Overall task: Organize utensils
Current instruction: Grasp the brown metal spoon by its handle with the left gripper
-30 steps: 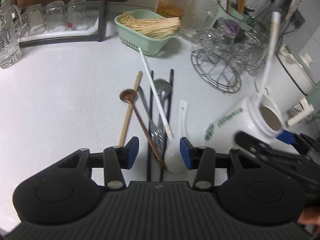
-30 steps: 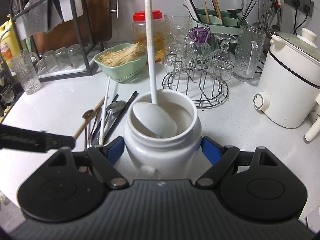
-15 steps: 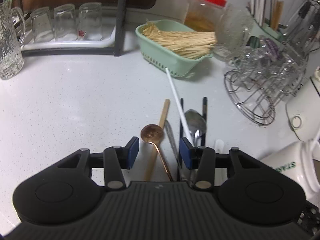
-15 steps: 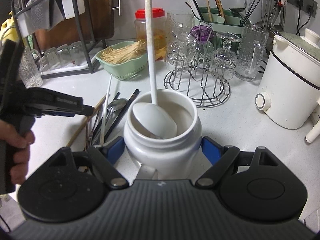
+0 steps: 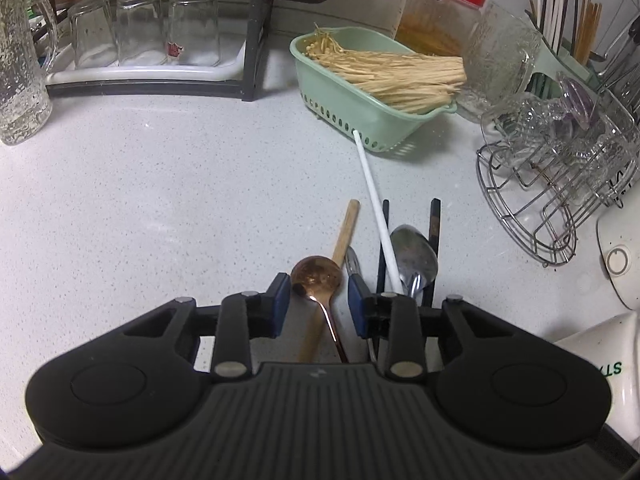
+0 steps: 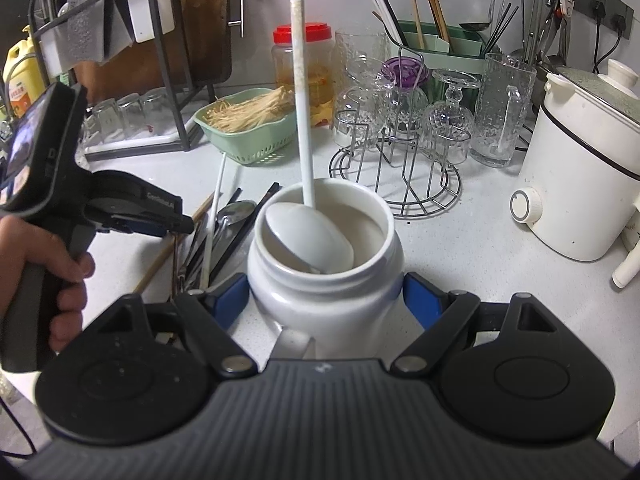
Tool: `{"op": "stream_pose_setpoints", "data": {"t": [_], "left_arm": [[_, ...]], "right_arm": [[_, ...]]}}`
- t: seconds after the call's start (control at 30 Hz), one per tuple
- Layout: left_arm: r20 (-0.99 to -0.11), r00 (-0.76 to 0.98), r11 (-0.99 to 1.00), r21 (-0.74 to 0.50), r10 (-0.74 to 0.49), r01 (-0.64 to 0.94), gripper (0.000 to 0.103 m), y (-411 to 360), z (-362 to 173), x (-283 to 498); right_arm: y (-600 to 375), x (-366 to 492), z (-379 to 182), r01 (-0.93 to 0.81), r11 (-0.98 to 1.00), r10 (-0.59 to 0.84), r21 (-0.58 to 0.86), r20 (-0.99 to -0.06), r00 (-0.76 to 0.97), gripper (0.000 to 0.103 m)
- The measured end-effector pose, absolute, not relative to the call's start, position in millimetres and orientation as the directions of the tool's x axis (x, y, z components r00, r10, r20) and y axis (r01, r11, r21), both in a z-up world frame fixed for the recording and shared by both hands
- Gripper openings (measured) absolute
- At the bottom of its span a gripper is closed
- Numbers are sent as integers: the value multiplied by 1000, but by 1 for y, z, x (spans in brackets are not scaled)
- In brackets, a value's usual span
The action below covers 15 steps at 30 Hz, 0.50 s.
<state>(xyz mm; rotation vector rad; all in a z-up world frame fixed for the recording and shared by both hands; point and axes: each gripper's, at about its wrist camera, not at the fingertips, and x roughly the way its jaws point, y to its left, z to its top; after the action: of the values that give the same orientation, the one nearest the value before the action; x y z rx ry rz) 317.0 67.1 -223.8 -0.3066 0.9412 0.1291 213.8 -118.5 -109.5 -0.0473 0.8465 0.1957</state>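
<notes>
Copper spoon lies on the counter in the utensil pile, bowl up, between your left gripper pads; jaws have just been closing around it but show gaps both sides, so not gripped yet. Wooden chopstick sits beneath it, risking a double pick. Your right gripper clamps the white ceramic jar, steadying it as the drop target; white ladle already stands inside.

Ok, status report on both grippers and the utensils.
Left gripper closing around copper spoon, not yet pinched. Right gripper clamps white jar, ladle inside. Wooden chopstick crowds spoon.
</notes>
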Motion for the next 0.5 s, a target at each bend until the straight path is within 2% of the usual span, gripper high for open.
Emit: {"op": "stream_pose_setpoints", "data": {"t": [0.4,0.43,0.5], "left_arm": [[-817,576,957,-181,-17,-229,29,64,-223,320],[-816,578,956,-182,-17,-230,26,64,-221,319],[-802,597,958,-183,-15,-221,10,62,-214,319]], "right_arm": [[-118,214,-109,-193,981,150,30,-745,650,86],[-118,213,-109,-194,981,150,28,-744,651,86],[-118,213,-109,-195,981,149,25,-743,653,86]]}}
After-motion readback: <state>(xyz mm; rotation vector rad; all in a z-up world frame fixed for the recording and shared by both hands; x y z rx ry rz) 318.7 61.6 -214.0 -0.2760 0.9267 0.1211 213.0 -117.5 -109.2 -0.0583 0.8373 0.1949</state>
